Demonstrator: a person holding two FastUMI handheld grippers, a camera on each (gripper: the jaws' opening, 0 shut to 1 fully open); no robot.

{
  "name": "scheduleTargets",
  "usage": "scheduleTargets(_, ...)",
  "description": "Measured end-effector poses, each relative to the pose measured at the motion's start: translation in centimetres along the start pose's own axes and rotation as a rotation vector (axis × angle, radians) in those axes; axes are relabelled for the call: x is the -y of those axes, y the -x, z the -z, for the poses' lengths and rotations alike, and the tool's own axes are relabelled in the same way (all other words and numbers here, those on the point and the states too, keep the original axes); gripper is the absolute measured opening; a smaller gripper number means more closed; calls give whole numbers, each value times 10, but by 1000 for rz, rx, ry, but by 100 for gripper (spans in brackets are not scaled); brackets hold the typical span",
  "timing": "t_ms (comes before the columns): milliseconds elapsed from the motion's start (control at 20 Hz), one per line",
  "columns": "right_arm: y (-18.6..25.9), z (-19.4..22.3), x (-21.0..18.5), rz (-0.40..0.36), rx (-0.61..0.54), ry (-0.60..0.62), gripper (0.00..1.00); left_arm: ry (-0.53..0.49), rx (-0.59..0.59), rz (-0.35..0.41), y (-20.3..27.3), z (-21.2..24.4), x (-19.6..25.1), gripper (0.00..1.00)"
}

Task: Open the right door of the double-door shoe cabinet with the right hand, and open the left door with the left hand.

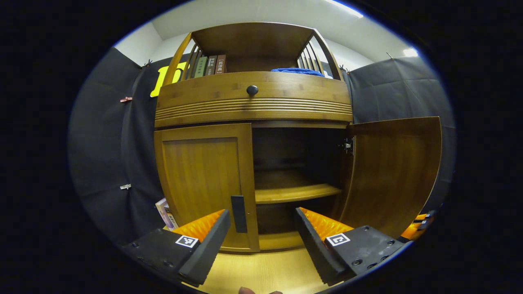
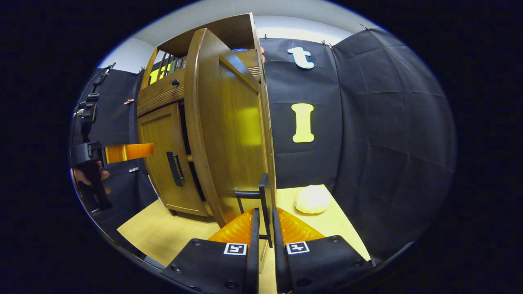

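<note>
In the right gripper view, the right gripper (image 2: 263, 228) is sitting closest to the camera at 6 o'clock, its fingers squeezing narrowly on the dark handle (image 2: 264, 204) of the right door (image 2: 229, 134). That door is standing swung wide open, edge-on to the camera, filling the middle of the view. At 9 o'clock, the left gripper (image 2: 126, 152) is hanging in a hand (image 2: 88, 176), apart from the left door (image 2: 163, 155), which is lying flat against the cabinet with its own handle (image 2: 175, 168) untouched.

In the left gripper view, the left gripper (image 1: 261, 228) is spreading wide at 6 o'clock, holding nothing, its fingers straddling the left door's handle (image 1: 239, 213) region without touching it. The left door (image 1: 204, 179) is sitting shut at 9 o'clock; the right door (image 1: 392, 171) is hanging open at 3 o'clock, showing a shelf (image 1: 296, 192) inside. The shoe cabinet (image 1: 253, 100) is standing on the tabletop (image 1: 261, 269), with books (image 1: 210, 65) and a blue cloth (image 1: 296, 71) at 12 o'clock. A white lump (image 2: 312, 199) is resting on the tabletop beside the open door.
</note>
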State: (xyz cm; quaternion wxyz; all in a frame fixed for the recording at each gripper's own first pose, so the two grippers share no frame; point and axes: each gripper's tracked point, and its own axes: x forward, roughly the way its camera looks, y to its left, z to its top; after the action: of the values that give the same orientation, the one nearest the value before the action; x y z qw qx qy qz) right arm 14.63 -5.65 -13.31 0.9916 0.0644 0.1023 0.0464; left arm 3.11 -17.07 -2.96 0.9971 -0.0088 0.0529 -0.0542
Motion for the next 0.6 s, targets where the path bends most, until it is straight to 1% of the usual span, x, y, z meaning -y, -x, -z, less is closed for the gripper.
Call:
scheduleTargets(150,-3,-3,11,12,0,-9,21,11,9,5,-8,-4,10,99)
scheduleTargets(200,-1,-5,17,19,4,-25,21,9,8,4,-10,-5,12,99)
scheduleTargets(250,-1,-6,22,26,8,-36,21,2,7,2,-13,-7,13,96)
scheduleTargets(350,2,-6,27,33,13,-41,20,-10,4,-1,-18,-6,16,98)
scheduleTargets(400,15,-21,31,47,18,-35,21,-12,3,-1,-20,-7,16,98)
scheduleTargets(450,-28,1,42,75,26,-41,3,-15,3,-2,-22,-7,17,98)
scheduleTargets(500,-4,-6,40,73,28,-35,7,-15,3,-3,-24,-8,18,98)
scheduleTargets(600,-4,-10,42,65,28,-49,7,-3,7,3,-30,-6,18,98)
